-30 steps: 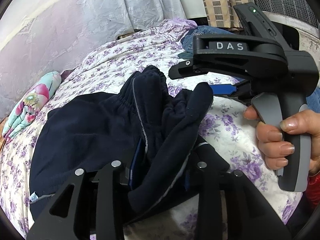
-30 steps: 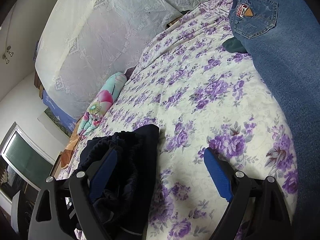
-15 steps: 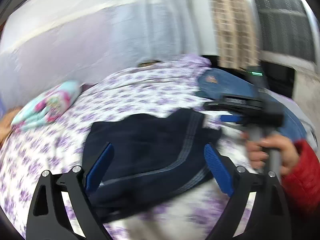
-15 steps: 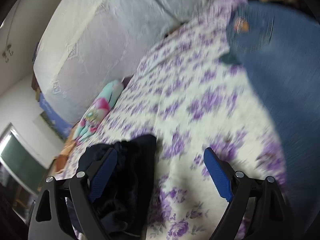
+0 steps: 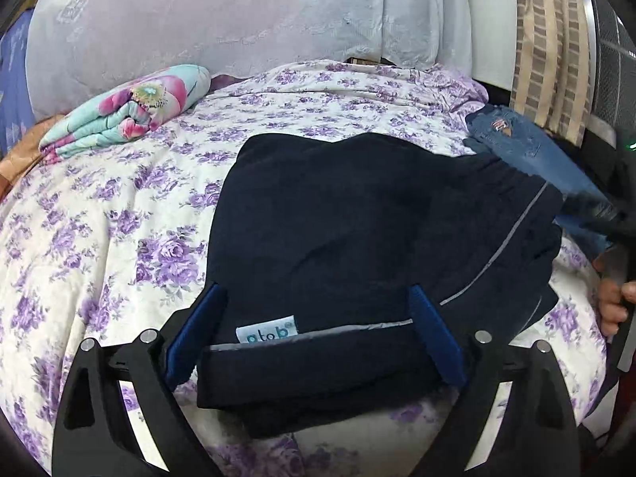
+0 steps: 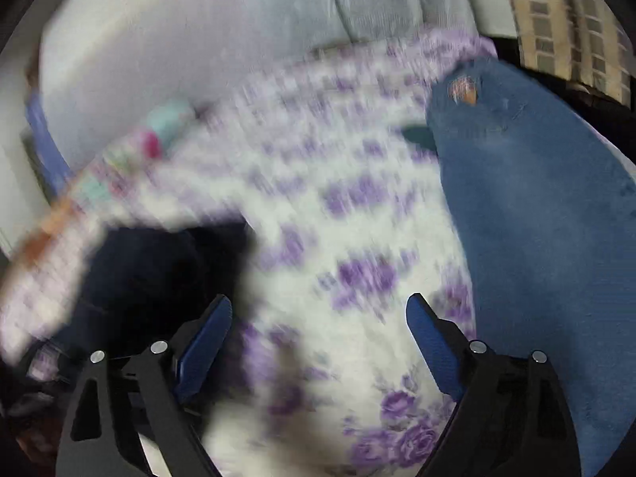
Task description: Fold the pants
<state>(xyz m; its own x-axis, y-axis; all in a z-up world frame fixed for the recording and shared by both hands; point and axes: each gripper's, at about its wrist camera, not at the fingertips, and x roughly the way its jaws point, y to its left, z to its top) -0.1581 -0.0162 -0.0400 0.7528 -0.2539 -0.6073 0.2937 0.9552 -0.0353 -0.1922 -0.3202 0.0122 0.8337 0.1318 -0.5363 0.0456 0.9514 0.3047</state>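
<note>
The dark navy pants point(image 5: 357, 230) lie folded on the bed point(image 5: 119, 238), which has a white cover with purple flowers. A white label point(image 5: 267, 332) and a grey stripe show on the near edge of the pants. The left tool point(image 5: 316, 326) is released, its blue pads spread wide on both sides of this near edge, not pressing it. The right tool point(image 6: 318, 338) is also released, with only the flowered cover between its pads; this view is blurred, so the dark shape at its left is probably the same pants point(image 6: 159, 270). Blue jeans point(image 6: 536, 218) lie at the right side of the bed. A folded floral blanket point(image 5: 127, 115) rests far left.
</note>
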